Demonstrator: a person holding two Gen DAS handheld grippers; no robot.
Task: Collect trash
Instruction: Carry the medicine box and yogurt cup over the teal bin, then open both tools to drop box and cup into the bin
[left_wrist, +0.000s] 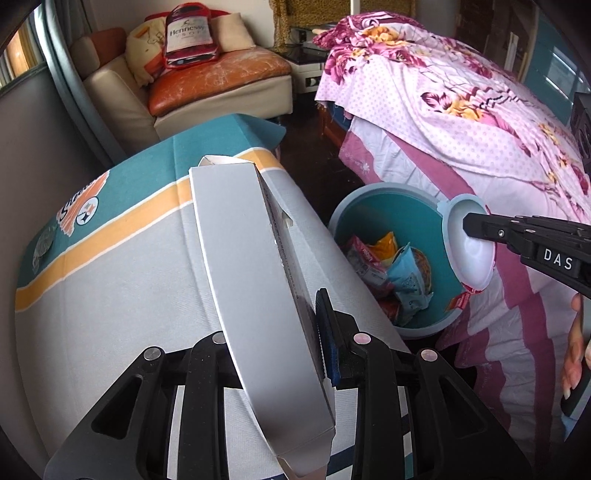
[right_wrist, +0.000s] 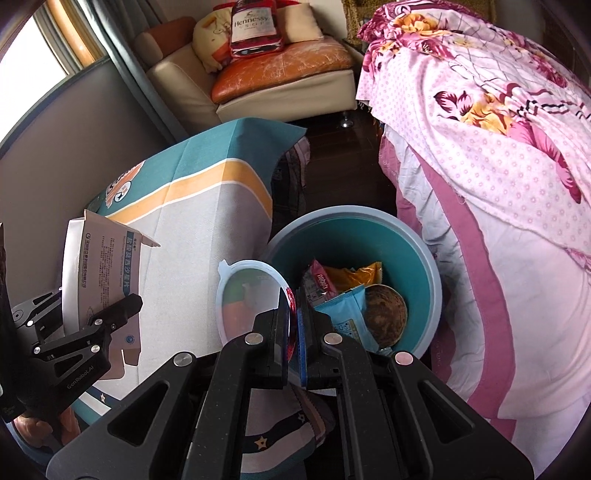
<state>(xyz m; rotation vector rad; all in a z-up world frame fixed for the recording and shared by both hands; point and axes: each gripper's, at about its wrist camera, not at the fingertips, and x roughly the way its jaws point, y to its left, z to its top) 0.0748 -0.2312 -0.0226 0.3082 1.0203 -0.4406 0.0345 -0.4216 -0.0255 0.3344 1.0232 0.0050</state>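
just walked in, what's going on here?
A person with a handheld gripper in each hand is collecting trash. The left gripper has its jaws clamped on a flattened cardboard box above the cloth-covered table. The right gripper is shut on a plastic lid by the rim of the teal bin, which already holds snack wrappers.

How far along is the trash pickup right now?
Done: wrappers already lie in the teal bin. In hand: the left gripper clamps a flat white carton; the right gripper pinches a clear plastic lid beside the bin's rim. Left: dropping both in.
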